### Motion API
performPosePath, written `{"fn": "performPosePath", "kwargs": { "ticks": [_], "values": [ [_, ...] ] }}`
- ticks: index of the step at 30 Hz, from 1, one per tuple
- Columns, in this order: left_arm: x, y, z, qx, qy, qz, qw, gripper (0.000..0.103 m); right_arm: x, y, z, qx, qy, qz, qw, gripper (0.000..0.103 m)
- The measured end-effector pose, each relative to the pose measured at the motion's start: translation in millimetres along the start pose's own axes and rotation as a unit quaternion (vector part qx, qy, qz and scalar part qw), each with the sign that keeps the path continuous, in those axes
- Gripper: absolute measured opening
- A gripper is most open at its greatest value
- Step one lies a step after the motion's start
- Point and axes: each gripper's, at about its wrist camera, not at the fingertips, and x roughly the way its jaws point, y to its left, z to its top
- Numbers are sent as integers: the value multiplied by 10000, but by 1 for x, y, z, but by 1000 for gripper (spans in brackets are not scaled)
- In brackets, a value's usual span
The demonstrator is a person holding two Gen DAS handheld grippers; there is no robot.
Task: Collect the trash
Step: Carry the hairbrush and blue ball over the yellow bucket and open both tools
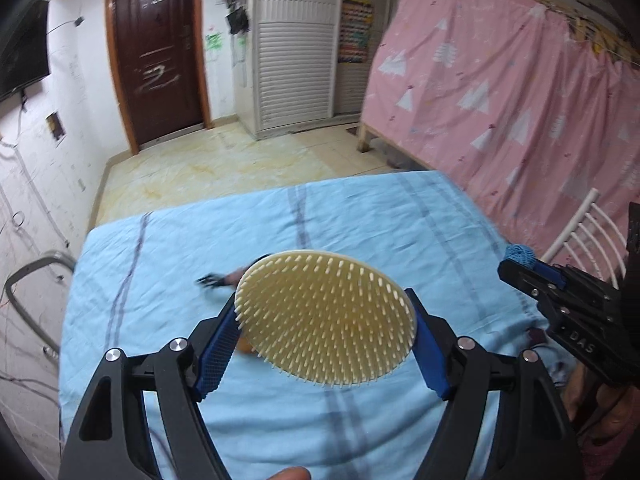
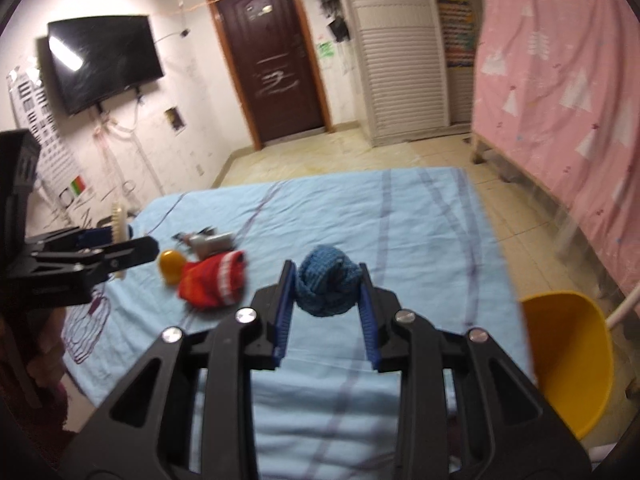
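Observation:
My left gripper (image 1: 326, 316) is shut on a round cream bristle pad (image 1: 326, 320) and holds it above the blue bedsheet (image 1: 360, 224). My right gripper (image 2: 326, 286) is shut on a blue knitted ball (image 2: 327, 286), also above the sheet; it shows at the right edge of the left wrist view (image 1: 520, 256). On the sheet lie a red knitted item (image 2: 214, 282), a yellow egg-shaped thing (image 2: 172, 266) and a small grey-black object (image 2: 206, 240). A yellow bin (image 2: 568, 356) stands by the bed's right side. The left gripper shows at the left of the right wrist view (image 2: 116, 248).
A pink curtain (image 1: 500, 92) hangs along the right. A white chair back (image 1: 588, 236) stands beside the bed. A brown door (image 2: 272, 56), a white louvred cabinet (image 2: 396, 52) and a wall TV (image 2: 104, 60) lie beyond tiled floor (image 1: 208, 168).

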Motion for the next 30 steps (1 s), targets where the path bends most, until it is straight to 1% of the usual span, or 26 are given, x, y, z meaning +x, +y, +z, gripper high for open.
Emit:
{"fn": "performPosePath", "kwargs": {
  "ticks": [6,12,16,22,24,25,26,30],
  "values": [
    [5,-52,13,320,18,-301,9990,69,-25,-56,-7,442,-244,-433,9978,29],
    [10,-108,25,717,13,-655,9953,69,-45,-109,-21,886,-381,-811,9920,29],
    [14,-147,34,961,1,-976,9906,69,-52,-143,-31,1124,-423,-1112,9865,29],
    [28,-207,42,1296,87,-1360,9822,69,-55,-170,-44,1191,-356,-1495,9809,29],
    [35,-226,43,1379,169,-1442,9797,69,-57,-184,-51,1320,-337,-1553,9784,37],
    [40,-236,45,1413,240,-1503,9782,69,-58,-188,-52,1356,-342,-1577,9775,48],
    [44,-246,46,1456,314,-1564,9764,69,-60,-194,-55,1403,-364,-1603,9764,57],
    [59,-283,49,1654,527,-1732,9695,69,-67,-215,-65,1622,-407,-1663,9718,58]
  ]
}}
